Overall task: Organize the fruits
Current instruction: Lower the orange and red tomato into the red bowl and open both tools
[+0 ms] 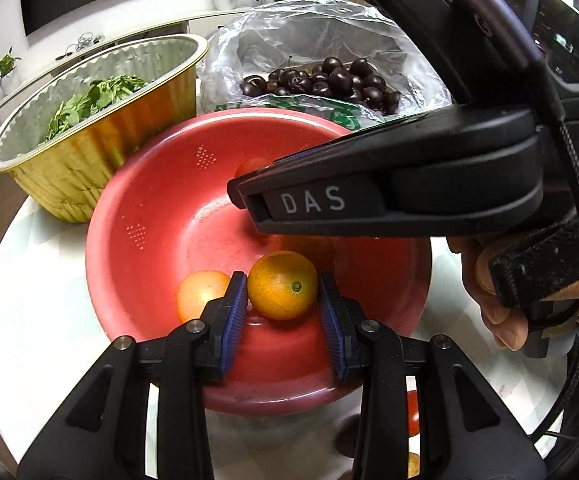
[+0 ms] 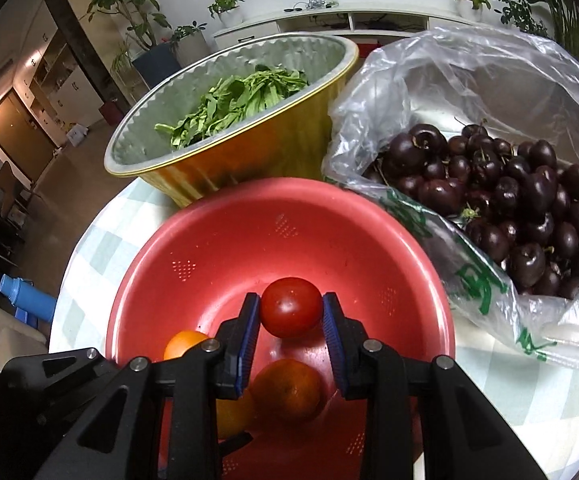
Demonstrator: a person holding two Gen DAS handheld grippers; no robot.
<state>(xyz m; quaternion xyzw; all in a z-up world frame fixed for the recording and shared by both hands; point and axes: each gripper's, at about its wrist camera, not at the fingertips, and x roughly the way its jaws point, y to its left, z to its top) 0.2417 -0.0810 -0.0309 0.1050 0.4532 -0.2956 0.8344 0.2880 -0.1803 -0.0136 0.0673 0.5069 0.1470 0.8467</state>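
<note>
A red colander bowl (image 1: pixel 149 216) (image 2: pixel 217 248) sits in the middle of the table. My left gripper (image 1: pixel 283 292) is shut on a small orange (image 1: pixel 282 285) just above the bowl's inside. Another orange (image 1: pixel 199 292) lies in the bowl to its left. My right gripper (image 2: pixel 291 310) is shut on a red tomato (image 2: pixel 291 307) over the bowl. Under it lie two oranges, one in shadow (image 2: pixel 287 390) and one at the left (image 2: pixel 185 342). In the left wrist view the right gripper's black body (image 1: pixel 409 184) crosses above the bowl, held by a hand (image 1: pixel 497 292).
A gold foil tub of green leaves (image 1: pixel 101 120) (image 2: pixel 249 100) stands behind the bowl. A clear plastic bag of dark cherries (image 1: pixel 329 84) (image 2: pixel 501 200) lies at the back right. A red tomato (image 1: pixel 412 416) lies on the table near the front edge.
</note>
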